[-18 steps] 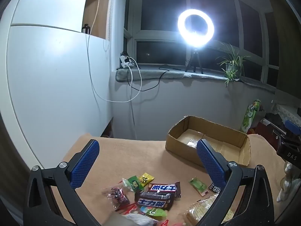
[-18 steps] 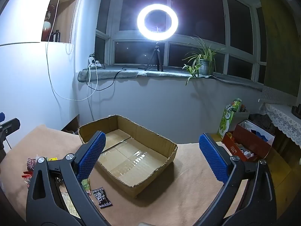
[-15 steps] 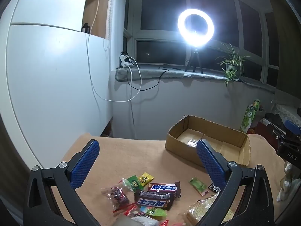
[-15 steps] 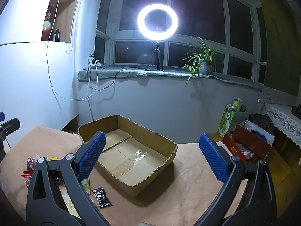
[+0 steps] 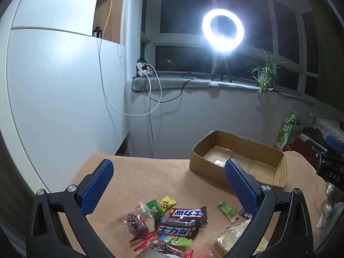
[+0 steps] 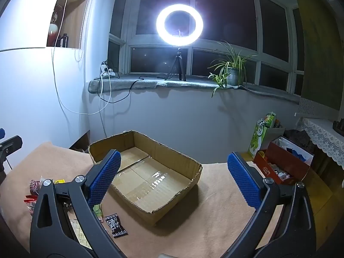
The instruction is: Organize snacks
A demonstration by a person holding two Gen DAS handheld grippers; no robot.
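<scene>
Hovering with jaws spread wide and nothing between them, left gripper [image 5: 168,177] over the loose heap of wrapped snacks [image 5: 172,221] on the tan cloth-covered table [image 5: 150,174], right gripper [image 6: 174,167] facing the shallow brown cardboard box [image 6: 172,157] just beyond. Judged barely begun: box bare inside, every snack left to move, including the small black packet [image 6: 115,226] lying beside its near wall.

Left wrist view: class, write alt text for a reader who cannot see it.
Wrapped snacks lie scattered on a tan cloth below the open, empty left gripper. An empty cardboard box sits beyond, right.
</scene>
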